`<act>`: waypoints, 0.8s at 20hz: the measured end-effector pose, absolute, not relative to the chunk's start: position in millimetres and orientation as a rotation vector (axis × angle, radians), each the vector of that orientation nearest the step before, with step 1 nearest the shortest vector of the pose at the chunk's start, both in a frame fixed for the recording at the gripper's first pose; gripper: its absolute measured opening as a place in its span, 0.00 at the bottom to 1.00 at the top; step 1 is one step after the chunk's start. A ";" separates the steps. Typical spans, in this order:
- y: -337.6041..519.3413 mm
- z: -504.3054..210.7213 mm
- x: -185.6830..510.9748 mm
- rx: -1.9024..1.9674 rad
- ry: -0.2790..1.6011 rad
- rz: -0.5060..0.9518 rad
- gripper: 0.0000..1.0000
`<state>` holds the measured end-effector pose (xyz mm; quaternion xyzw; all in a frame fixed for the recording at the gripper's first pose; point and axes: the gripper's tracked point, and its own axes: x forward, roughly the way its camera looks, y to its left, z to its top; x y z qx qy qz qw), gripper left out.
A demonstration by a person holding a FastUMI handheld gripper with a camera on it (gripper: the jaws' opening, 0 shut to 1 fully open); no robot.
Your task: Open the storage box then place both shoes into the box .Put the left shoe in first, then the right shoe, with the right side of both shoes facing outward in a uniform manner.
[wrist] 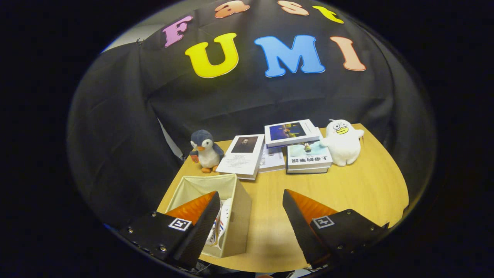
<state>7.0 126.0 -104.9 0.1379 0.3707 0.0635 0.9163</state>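
Two fingers stand wide apart with nothing between them — the gripper hangs above the near edge of the tabletop, holding no item.

Gripper view: the storage box sits just ahead of the left finger, partly behind it. It is a soft-sided, beige fabric cube, open at the top, its walls standing straight. Inside, against the wall nearest the fingers, a white shoe with coloured trim is visible, standing on edge; whether a second shoe lies with it cannot be told, since the finger hides much of the interior. I judge the box open and at least one shoe placed.

Beyond the fingers, well apart from the box, a row of bystander items occupies the far side of the pale wood-grain tabletop: a plush penguin, upright; a flat book with a portrait cover; a stack of books, the top one skewed; a white plush duck leaning against that stack. These appear to be clutter — not task items.
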 end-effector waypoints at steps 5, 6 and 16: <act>52.2 -93.7 -1.5 0.268 0.711 0.044 0.98; 38.8 -90.6 -2.8 0.259 0.695 0.029 0.98; -62.8 -38.3 -16.1 0.140 0.393 -0.094 0.98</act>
